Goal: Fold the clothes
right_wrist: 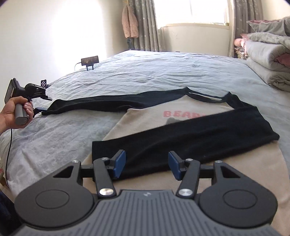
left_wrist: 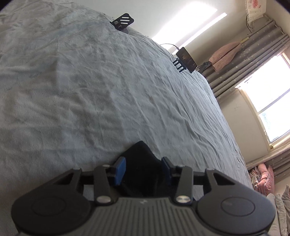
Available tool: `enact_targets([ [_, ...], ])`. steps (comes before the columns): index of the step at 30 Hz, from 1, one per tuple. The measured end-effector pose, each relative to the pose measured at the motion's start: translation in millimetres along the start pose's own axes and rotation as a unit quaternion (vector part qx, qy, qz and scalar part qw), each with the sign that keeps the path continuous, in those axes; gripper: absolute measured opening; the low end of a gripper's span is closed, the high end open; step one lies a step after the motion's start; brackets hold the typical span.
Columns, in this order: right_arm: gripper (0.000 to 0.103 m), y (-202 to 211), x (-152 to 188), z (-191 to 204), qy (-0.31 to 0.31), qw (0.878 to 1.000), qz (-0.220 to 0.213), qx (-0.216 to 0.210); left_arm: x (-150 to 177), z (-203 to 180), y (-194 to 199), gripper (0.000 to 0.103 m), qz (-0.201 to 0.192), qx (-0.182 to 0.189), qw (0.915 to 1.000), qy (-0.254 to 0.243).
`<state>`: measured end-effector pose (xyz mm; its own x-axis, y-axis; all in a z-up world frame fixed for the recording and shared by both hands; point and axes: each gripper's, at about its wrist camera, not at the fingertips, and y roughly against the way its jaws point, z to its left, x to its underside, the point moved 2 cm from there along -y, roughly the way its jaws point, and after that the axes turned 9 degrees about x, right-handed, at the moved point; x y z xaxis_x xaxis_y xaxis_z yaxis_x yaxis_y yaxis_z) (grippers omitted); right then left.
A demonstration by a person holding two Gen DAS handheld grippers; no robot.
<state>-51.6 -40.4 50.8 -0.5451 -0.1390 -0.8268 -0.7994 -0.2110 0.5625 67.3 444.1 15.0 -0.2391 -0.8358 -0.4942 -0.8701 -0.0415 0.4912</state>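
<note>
Partly hidden, black sleeve end (left_wrist: 140, 163) seemingly sits between left hand-held gripper (left_wrist: 143, 166) pads.

a wide bed (right_wrist: 163, 72) in pale blue-grey sheets filled the room; sunlight poured through a curtained window (right_wrist: 192, 10).

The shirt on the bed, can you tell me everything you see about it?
The shirt lies flat on the grey bed. Its body is beige with pink letters, partly hidden; the collar and long sleeves are black and look soft, like knit. One sleeve is folded across the body, just beyond the open right tool. The other sleeve stretches out sideways to the left tool, whose blue pads have its cuff between them.
</note>
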Motion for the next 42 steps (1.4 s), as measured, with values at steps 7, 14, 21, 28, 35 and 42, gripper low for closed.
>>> enact_targets([
  [7,0.056,-106.4,-104.3,69.9,0.032,0.998,0.016,-0.056,-5.8,14.7,-3.0,0.02,0.011,0.021,0.9991,0.034],
  [14,0.056,-215.8,-157.2,144.6,0.154,0.984,0.061,-0.069,-11.4,12.8,-0.9,0.02,0.025,0.029,0.9983,0.044],
  [21,0.012,-274.1,-148.5,184.7,0.215,0.966,0.106,-0.093,-17.2,8.6,6.6,0.02,0.041,0.045,0.998,0.019],
  [28,0.005,-250.9,-175.2,195.5,0.221,0.974,0.015,-0.052,-26.0,13.0,6.7,0.02,0.048,0.05,0.9969,0.038],
  [35,0.008,-294.2,-151.2,195.2,0.209,0.976,0.053,-0.008,-20.6,8.9,0.5,0.041,0.062,0.021,0.9976,0.023],
  [42,0.017,-272.2,-156.6,186.5,0.147,0.988,0.013,-0.035,-17.4,3.5,-2.1,0.052,0.065,0.033,0.9972,0.013],
])
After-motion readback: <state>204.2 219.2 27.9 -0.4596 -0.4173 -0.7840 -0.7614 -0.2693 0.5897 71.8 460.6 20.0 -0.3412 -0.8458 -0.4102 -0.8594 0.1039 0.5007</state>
